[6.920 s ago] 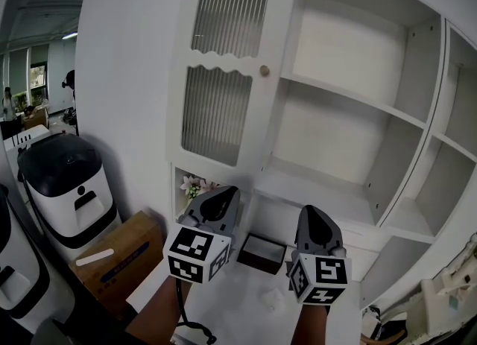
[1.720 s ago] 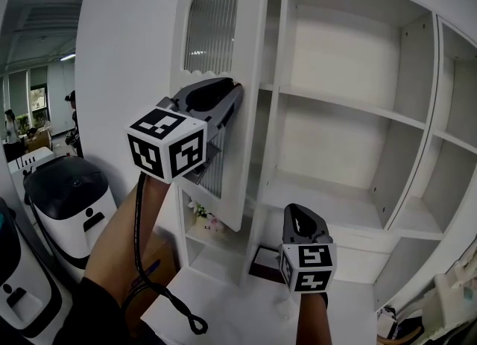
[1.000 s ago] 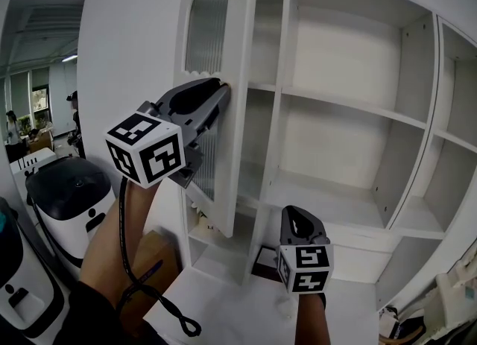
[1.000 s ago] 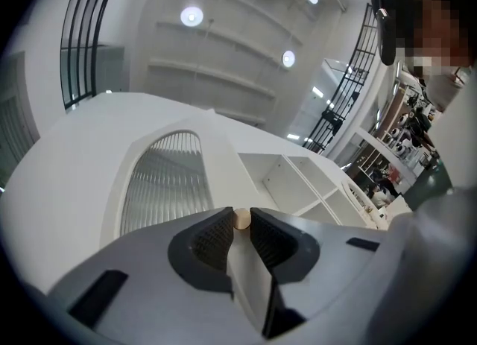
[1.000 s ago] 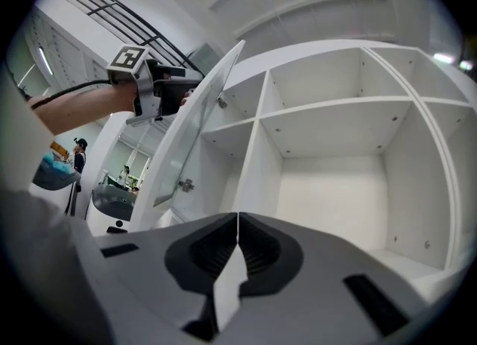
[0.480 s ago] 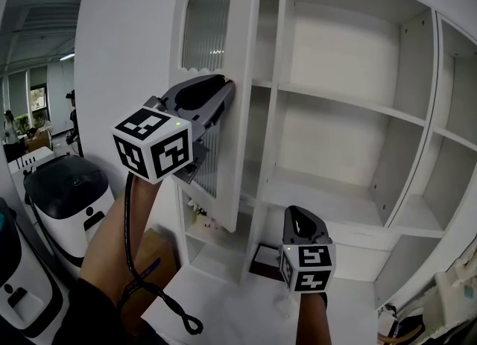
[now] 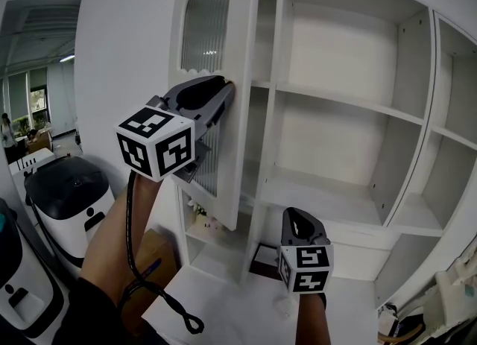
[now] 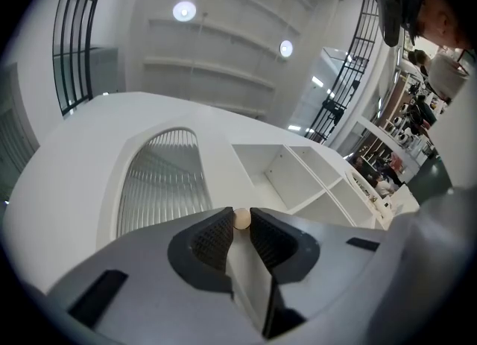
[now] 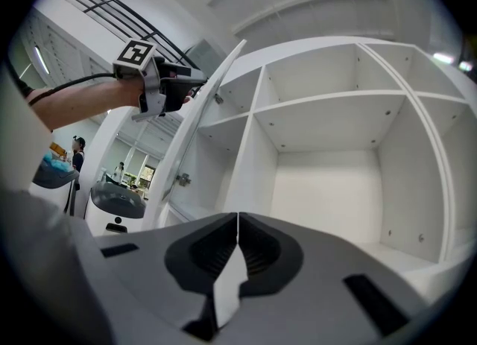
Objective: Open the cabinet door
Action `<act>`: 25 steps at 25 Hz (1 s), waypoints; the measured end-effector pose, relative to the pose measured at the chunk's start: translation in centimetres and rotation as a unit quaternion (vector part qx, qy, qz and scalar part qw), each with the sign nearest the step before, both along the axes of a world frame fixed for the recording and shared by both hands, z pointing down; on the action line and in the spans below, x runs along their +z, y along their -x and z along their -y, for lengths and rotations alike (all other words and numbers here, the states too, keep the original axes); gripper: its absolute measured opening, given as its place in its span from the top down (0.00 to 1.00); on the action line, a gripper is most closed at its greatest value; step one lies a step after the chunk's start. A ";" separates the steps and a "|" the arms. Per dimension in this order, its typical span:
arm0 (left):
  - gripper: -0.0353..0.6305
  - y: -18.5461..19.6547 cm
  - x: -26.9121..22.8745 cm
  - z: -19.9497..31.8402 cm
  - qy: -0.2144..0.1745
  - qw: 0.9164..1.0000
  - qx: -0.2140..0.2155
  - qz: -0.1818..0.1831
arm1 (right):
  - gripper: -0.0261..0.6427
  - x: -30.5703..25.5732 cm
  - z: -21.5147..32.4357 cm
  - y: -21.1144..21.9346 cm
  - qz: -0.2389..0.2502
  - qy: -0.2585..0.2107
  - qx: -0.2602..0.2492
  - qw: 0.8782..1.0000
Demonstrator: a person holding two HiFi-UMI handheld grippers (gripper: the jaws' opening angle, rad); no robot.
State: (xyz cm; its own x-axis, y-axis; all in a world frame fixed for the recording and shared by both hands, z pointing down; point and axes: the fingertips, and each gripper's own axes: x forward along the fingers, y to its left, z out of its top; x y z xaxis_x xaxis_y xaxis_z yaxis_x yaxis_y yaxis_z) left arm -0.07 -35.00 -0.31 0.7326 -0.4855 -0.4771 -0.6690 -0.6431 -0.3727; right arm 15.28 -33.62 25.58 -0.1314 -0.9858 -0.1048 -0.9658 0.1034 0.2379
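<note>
A plain white wall [image 7: 127, 38] stood left of a tall white cabinet [image 7: 350, 135] with open shelves. At the far left, an opening showed another room with windows [image 7: 33, 101] and a strip light [image 7: 69, 58] overhead. A black-topped white machine [image 7: 63, 187] and a cardboard box [image 7: 160, 247] sat by the wall.

We are viewing the white cabinet door with ribbed glass panels [image 7: 240, 135] standing open, nearly edge-on, and dividing the space. To its right, the white open shelf compartments [image 7: 335, 102] are lying free for a gripper to enter. To its left, a black-topped white appliance [image 7: 63, 179] is blocking the floor. Our left gripper [image 7: 223, 86], clamping the small round beige knob [image 8: 241, 218], is occupying the door's edge.
</note>
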 end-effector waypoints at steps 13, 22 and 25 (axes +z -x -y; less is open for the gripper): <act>0.84 1.2 -0.1 -0.5 0.006 1.000 0.010 -0.004 | 0.93 0.3 -0.7 0.1 0.001 0.002 0.008 1.000; 0.83 2.4 -0.2 -1.4 0.002 1.000 0.016 -0.001 | 0.93 0.1 -0.1 0.7 0.003 0.002 0.001 1.000; 0.83 2.7 -0.2 -1.7 0.002 1.000 0.021 -0.003 | 0.93 0.2 0.1 1.0 0.003 0.004 -0.006 1.000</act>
